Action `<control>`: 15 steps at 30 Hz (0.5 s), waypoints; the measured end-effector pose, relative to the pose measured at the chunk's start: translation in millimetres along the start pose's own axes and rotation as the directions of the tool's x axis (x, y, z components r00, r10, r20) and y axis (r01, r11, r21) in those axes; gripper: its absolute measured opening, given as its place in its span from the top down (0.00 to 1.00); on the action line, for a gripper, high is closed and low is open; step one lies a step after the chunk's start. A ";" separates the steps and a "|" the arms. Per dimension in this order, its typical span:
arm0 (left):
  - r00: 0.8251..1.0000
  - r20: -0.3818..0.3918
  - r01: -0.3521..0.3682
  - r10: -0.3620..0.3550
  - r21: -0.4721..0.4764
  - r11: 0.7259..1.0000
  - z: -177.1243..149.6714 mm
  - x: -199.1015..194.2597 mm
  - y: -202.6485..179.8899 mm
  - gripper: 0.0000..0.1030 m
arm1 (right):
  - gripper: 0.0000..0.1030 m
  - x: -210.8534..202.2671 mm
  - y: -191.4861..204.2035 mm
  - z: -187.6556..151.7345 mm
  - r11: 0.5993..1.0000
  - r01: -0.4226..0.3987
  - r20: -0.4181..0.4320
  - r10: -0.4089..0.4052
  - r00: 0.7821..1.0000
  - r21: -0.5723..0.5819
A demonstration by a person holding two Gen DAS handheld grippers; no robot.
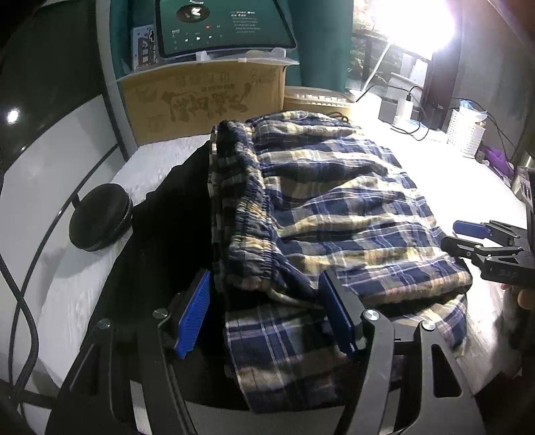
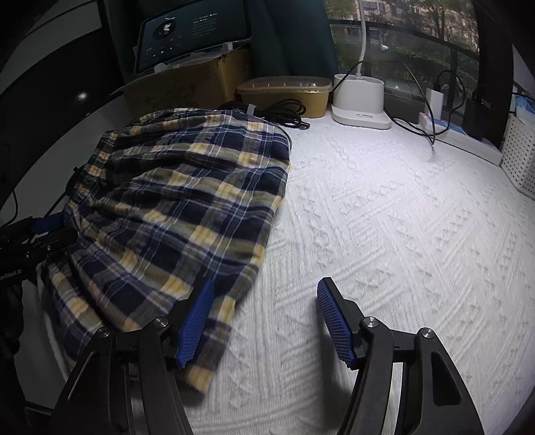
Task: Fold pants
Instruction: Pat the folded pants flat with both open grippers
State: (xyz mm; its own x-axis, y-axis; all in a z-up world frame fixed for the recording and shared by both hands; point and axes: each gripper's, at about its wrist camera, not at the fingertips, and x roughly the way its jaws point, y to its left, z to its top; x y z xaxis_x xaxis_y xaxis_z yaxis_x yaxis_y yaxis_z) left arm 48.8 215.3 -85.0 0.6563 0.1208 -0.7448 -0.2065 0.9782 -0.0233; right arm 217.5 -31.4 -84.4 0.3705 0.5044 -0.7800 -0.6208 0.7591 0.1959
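Note:
Navy, yellow and white plaid pants (image 1: 334, 214) lie folded in a stack on the white textured table cover (image 2: 384, 217), the elastic waistband (image 1: 247, 200) on the left side. They also show in the right wrist view (image 2: 174, 207). My left gripper (image 1: 264, 321) is open, its blue pads on either side of the waistband's near corner, not closed on it. My right gripper (image 2: 264, 321) is open and empty at the stack's right near edge, one pad over the cloth. It also shows in the left wrist view (image 1: 461, 236).
A cardboard box (image 1: 200, 100) with a tablet (image 1: 220, 26) on top stands at the back. A round black case (image 1: 100, 217) lies left. A tan container (image 2: 284, 95), coiled black cable (image 2: 277, 112), white lamp base (image 2: 359, 100), chargers and a white basket (image 2: 520, 150) line the back and right.

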 end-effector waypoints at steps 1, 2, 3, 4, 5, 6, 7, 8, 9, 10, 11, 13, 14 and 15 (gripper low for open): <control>1.000 0.006 0.001 -0.001 0.003 1.000 -0.7 -3.1 -1.5 0.36 | 0.36 -2.1 -0.4 -1.7 1.000 0.000 0.002 0.000 1.000 0.001; 1.000 0.010 0.003 -0.003 0.004 1.000 -1.5 -5.2 -2.8 0.36 | 0.36 -4.3 -0.7 -3.1 1.000 0.001 0.004 -0.001 1.000 0.002; 1.000 0.015 0.005 -0.005 0.004 1.000 -2.2 -7.9 -4.2 0.36 | 0.36 -6.4 -1.2 -4.3 1.000 0.003 0.007 -0.003 1.000 0.003; 1.000 0.019 0.006 -0.006 0.004 1.000 -2.8 -10.0 -5.3 0.36 | 0.36 -8.4 -1.7 -5.3 1.000 0.003 0.009 -0.003 1.000 0.003; 1.000 0.023 0.009 -0.009 0.005 1.000 -3.4 -12.6 -7.0 0.36 | 0.36 -11.8 -2.6 -7.0 1.000 0.006 0.013 -0.006 1.000 0.006; 1.000 0.026 0.011 -0.011 0.007 1.000 -4.1 -14.8 -8.7 0.36 | 0.36 -14.6 -3.4 -8.2 1.000 0.008 0.017 -0.008 1.000 0.007; 1.000 0.029 0.011 -0.011 0.010 1.000 -4.9 -16.8 -10.8 0.36 | 0.36 -16.4 -4.2 -8.6 1.000 0.010 0.019 -0.010 1.000 0.008; 0.999 0.032 0.012 -0.013 0.014 1.000 -5.5 -18.9 -13.5 0.36 | 0.36 -19.8 -5.1 -9.9 1.000 0.013 0.024 -0.013 1.000 0.010; 0.999 0.034 0.014 -0.014 0.018 1.000 -6.0 -20.7 -15.8 0.36 | 0.36 -22.8 -6.0 -11.5 1.000 0.015 0.028 -0.015 1.000 0.011; 0.999 0.037 0.015 -0.016 0.023 1.000 -6.7 -22.7 -18.4 0.36 | 0.36 -26.6 -7.2 -13.4 1.000 0.017 0.032 -0.018 0.999 0.012; 0.999 0.040 0.017 -0.018 0.031 0.999 -7.6 -25.3 -22.1 0.36 | 0.36 -30.5 -8.6 -15.1 1.000 0.020 0.038 -0.021 0.999 0.014; 0.999 0.046 0.019 -0.020 0.038 0.999 -8.8 -28.8 -26.3 0.36 | 0.36 -37.4 -11.2 -18.1 1.000 0.026 0.046 -0.027 0.999 0.017; 0.999 0.048 0.022 -0.024 0.042 0.999 -9.5 -31.4 -29.8 0.36 | 0.36 -42.4 -13.2 -20.7 0.999 0.030 0.053 -0.031 0.998 0.020; 0.998 0.051 0.024 -0.026 0.046 0.999 -9.7 -33.2 -32.6 0.36 | 0.36 -44.9 -15.2 -21.6 0.999 0.032 0.056 -0.034 0.998 0.023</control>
State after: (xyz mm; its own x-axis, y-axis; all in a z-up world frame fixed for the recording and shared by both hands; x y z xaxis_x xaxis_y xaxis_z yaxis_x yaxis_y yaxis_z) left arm 26.7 177.8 -66.1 0.6976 0.1034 -0.7090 -0.1571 0.9875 -0.0105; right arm 195.3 -74.4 -65.2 0.4291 0.5008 -0.7517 -0.5928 0.7840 0.1840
